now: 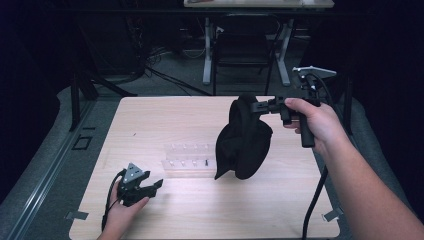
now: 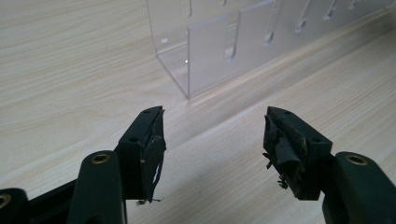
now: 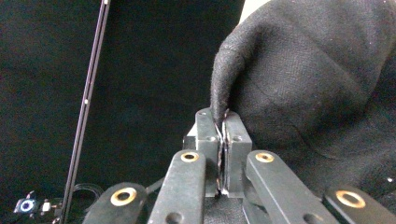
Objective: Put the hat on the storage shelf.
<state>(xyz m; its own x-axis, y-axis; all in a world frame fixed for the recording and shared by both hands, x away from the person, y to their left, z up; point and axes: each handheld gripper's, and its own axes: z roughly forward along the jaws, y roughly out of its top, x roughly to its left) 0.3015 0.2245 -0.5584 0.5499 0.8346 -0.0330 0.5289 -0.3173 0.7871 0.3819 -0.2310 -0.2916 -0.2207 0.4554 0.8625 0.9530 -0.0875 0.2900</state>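
two grippers: our right gripper [image 1: 258, 106] is clamped on the black cloth [image 1: 243, 140], dangling beside the clear rack [image 1: 187, 161]; left gripper [image 1: 150, 183], jaws apart, sits nearer it.

A lab: bare wooden table [image 1: 150, 125], floor cables [image 1: 165, 75], dark surroundings.

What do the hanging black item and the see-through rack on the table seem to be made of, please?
Black hanging cloth item: apparently soft matte woven fabric, since it folds and drapes. See-through slotted rack: probably clear glossy acrylic, with polished edges and wood showing through.
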